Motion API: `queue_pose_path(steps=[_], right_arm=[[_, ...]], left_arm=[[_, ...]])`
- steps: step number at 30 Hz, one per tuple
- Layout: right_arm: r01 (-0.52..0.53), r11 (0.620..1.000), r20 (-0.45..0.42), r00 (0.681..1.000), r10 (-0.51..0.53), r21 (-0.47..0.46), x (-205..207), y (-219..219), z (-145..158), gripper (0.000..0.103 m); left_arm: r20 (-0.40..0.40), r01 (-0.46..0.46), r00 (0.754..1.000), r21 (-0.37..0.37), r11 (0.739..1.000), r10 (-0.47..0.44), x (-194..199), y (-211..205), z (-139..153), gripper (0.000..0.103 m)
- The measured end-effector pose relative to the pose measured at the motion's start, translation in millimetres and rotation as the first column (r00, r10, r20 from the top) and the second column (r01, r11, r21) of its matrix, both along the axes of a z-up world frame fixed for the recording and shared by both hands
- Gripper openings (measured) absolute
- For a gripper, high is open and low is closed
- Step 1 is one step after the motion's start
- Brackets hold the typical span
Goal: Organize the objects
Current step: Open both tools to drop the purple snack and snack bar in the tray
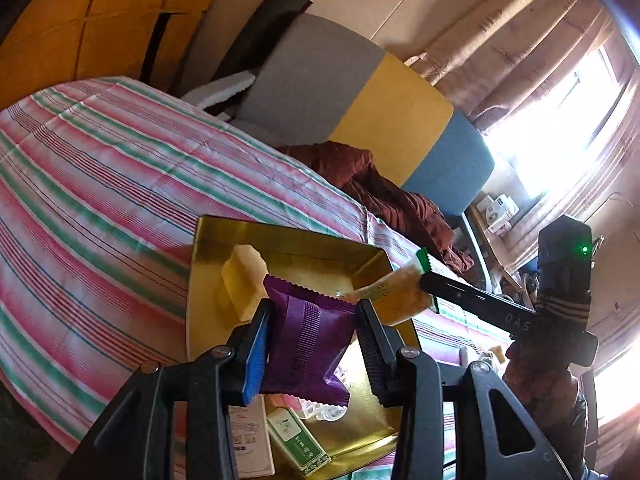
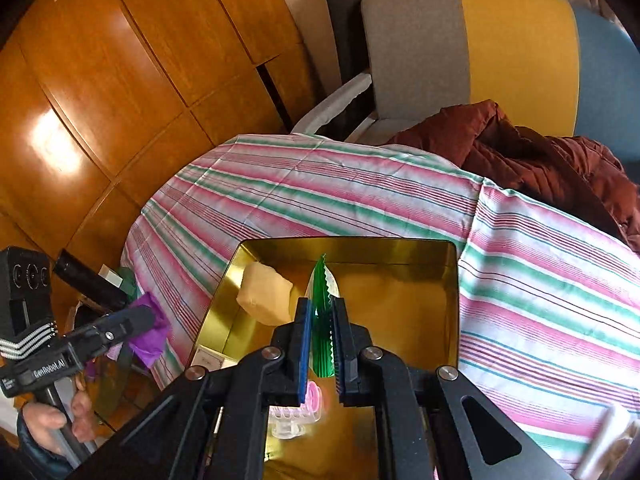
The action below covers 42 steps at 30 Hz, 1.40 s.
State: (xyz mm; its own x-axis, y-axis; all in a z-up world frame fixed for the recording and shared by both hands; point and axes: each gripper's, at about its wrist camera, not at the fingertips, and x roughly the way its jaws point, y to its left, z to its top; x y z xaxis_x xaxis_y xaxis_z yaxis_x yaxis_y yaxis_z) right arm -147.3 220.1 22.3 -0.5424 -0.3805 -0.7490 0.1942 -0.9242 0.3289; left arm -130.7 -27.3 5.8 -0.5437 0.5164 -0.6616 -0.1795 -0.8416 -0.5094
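Observation:
A gold tray (image 1: 208,240) (image 2: 448,280) lies on the striped tablecloth. My left gripper (image 1: 314,312) is shut on a purple packet (image 1: 308,340) and holds it over the tray's near part. My right gripper (image 2: 322,316) is shut on a green-edged yellow packet (image 2: 322,312), held on edge over the tray; it also shows in the left wrist view (image 1: 396,292). A pale yellow wrapped block (image 1: 244,280) (image 2: 266,296) lies in the tray's far left corner. The left gripper with the purple packet (image 2: 150,328) shows at the left of the right wrist view.
A green-and-white box (image 1: 296,436), a white card (image 1: 250,440) and a clear plastic piece (image 2: 292,416) lie at the tray's near end. A brown jacket (image 2: 540,160) lies on a grey, yellow and blue sofa (image 2: 516,56) behind the table. Wooden panels (image 2: 120,80) stand on the left.

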Motion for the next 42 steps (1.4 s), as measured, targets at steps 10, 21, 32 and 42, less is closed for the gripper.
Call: queue_pose_path(steps=[10, 21, 32, 42], right_arm=[[-0.037, 0.988, 0.05, 0.998, 0.045, -0.152, 8.5, -11.1, -15.7, 0.014], [-0.002, 1.0, 0.066, 0.998, 0.002, -0.007, 57.8, -13.0, -37.8, 0.059], [0.091, 0.983, -0.021, 0.996, -0.089, 0.16, 111.3, -18.4, -45.4, 0.087], [0.216, 0.949, -0.126, 0.973, -0.191, 0.231, 137.3, -8.2, -41.5, 0.087]], left_arm=[[0.115, -0.037, 0.993, 0.035, 0.999, 0.032, -15.6, 5.1, -31.8, 0.051], [0.057, -0.049, 0.997, -0.091, 0.995, 0.054, 20.6, 7.0, -31.0, 0.051], [-0.06, -0.055, 0.997, -0.312, 0.948, 0.038, 72.7, 27.6, -28.2, 0.051], [-0.176, -0.082, 0.984, -0.422, 0.903, 0.007, 101.0, 41.9, -18.5, 0.051]])
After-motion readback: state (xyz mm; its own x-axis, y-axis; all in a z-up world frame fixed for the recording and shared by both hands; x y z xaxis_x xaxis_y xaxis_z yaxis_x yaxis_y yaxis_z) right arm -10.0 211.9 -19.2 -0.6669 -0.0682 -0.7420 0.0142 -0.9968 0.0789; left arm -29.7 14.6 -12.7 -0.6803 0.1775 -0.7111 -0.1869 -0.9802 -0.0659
